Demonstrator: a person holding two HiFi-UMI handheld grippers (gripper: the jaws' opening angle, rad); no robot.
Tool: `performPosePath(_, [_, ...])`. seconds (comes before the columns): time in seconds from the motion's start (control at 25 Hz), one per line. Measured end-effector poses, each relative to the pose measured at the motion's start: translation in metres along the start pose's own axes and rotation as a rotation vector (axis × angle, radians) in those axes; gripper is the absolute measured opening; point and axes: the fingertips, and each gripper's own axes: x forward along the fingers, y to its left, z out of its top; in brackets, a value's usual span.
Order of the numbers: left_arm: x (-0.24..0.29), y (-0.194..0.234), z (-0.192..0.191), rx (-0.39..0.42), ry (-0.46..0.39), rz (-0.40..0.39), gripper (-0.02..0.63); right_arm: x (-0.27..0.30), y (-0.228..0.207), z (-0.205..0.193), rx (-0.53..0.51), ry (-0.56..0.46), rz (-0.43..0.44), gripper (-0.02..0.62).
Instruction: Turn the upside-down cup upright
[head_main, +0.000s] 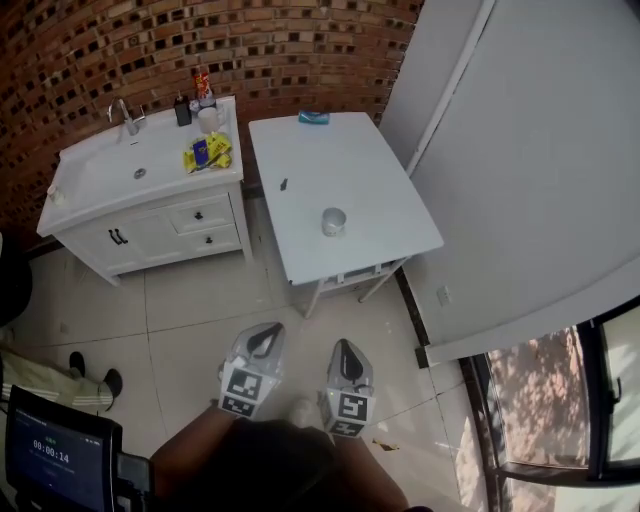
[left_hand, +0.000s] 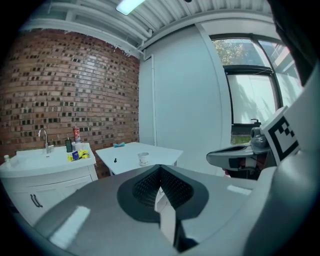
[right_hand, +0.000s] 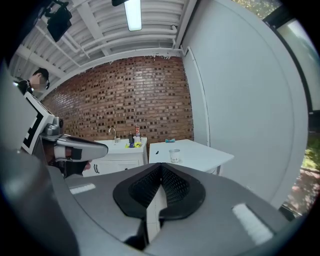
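Well ahead of my left hand-held gripper (head_main: 268, 336) and right hand-held gripper (head_main: 345, 350), the cup (head_main: 333, 221) stands on the table (head_main: 300, 160); both are closed, empty, since it's beyond reach.

A small white cup (head_main: 333, 221) with a faint pattern on its side stands on end, alone, toward the near right part of the white table (head_main: 300, 160), just above the frame's middle. Which end faces up is unclear.
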Motion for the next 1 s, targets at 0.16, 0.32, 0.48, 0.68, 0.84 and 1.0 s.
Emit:
performPosePath(0.16, [-0.014,0.016,0.007,-0.019,-0.039,0.008,-0.005,-0.003,0.009,0.002,-0.027,0.006,-0.015,0.014])
performPosePath(0.32, [-0.021,0.031,0.003,-0.031,-0.05,0.048,-0.005,-0.005,0.015,0.002,-0.06,0.01,-0.015,0.013])
performPosePath(0.48, [-0.025,0.052,-0.009,-0.055,-0.03,0.101,-0.005,-0.008,0.016,-0.005,-0.074,0.022,-0.015,0.012])
performPosePath(0.68, [-0.026,0.057,-0.01,-0.035,-0.02,0.115,-0.005,-0.004,0.011,-0.011,-0.064,0.038,-0.024,0.013])
performPosePath(0.84, [-0.025,0.055,-0.01,-0.042,-0.017,0.108,-0.005,-0.005,0.007,-0.007,-0.082,0.036,-0.054,0.012])
performPosePath(1.0, [-0.027,0.052,-0.014,-0.042,-0.013,0.097,-0.005,-0.005,0.012,-0.005,-0.086,0.013,-0.043,0.011])
